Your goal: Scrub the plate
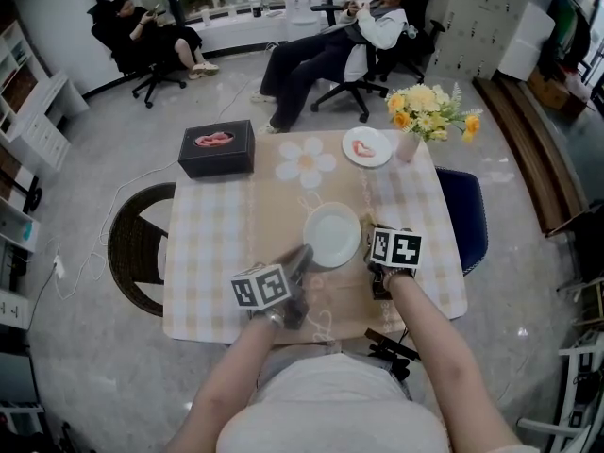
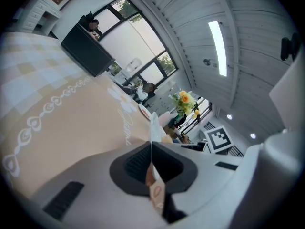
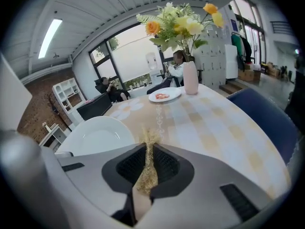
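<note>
The left gripper [image 2: 151,151] has its jaws pressed together on the plate [image 1: 332,235], pinching the near-left rim, which shows between them as a thin white edge. The plate is white and empty and sits on the beige runner [image 1: 283,206] at the near middle of the table [image 1: 208,253]. The head view does not show whether its held side is lifted off the cloth.

The right gripper [image 3: 148,151] is clamped on a scrubber [image 3: 147,173], a thin golden, glittery pad whose frayed tip pokes out past the jaws. This gripper sits just right of the plate. The scrubber is near the plate's right rim but apart from it, and its tip points toward the far side of the table.

The table is covered with a pale checked cloth under the runner. At its far left stands a black box [image 1: 216,149] with something pink on top. At the far right lies a small plate [image 1: 366,146] holding pink food, and just right of it stands a pink vase [image 1: 409,145] of yellow and orange flowers [image 1: 429,109]. A wicker chair [image 1: 132,248] is tucked in at the left side and a blue chair [image 1: 469,217] at the right.

Beyond the table, two people sit in office chairs, one at the far left [image 1: 156,34] and one far behind the middle [image 1: 344,41].
</note>
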The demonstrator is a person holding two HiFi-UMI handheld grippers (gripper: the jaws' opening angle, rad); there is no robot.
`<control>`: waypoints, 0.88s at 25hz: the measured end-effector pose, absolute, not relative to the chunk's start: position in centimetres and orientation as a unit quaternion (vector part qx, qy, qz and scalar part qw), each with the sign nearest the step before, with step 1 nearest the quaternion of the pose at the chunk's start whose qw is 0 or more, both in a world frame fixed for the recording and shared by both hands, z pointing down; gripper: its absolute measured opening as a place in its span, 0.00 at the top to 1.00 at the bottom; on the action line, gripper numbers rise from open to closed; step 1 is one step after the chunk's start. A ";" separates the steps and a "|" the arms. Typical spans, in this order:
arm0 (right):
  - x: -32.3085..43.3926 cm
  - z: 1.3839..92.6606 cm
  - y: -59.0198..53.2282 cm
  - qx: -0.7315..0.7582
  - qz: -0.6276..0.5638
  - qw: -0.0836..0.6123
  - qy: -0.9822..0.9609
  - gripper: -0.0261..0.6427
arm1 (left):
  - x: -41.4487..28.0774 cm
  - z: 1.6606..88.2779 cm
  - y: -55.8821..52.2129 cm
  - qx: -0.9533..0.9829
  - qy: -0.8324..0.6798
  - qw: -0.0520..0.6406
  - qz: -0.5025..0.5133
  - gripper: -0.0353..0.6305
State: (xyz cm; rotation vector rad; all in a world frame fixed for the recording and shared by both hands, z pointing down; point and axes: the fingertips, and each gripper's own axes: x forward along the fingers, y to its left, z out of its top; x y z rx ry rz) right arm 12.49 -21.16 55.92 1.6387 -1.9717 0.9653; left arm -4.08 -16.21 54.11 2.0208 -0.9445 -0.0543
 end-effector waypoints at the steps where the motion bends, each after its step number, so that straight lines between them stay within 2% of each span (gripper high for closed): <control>1: 12.8 55.8 -21.0 0.589 0.348 0.193 -0.703 0.90 | -4.1 54.1 -16.2 0.814 -0.380 0.439 -0.021 0.92; 4: 13.8 55.1 -20.4 0.595 0.354 0.168 -0.702 0.90 | -4.0 53.7 -16.2 0.825 -0.376 0.421 -0.019 0.92; 8: 14.5 53.1 -19.9 0.590 0.346 0.130 -0.718 0.90 | -3.6 51.9 -16.2 0.859 -0.369 0.355 0.008 0.92; 12: 14.4 50.9 -19.0 0.563 0.348 0.089 -0.744 0.90 | -3.1 50.1 -15.9 0.898 -0.357 0.247 0.065 0.92; 16: 14.5 49.6 -17.9 0.545 0.337 0.082 -0.763 0.90 | -2.9 48.5 -16.1 0.915 -0.351 0.168 0.105 0.92; 22: 14.9 48.6 -16.7 0.539 0.329 0.070 -0.772 0.90 | -2.3 47.3 -16.6 0.910 -0.339 -0.044 0.237 0.92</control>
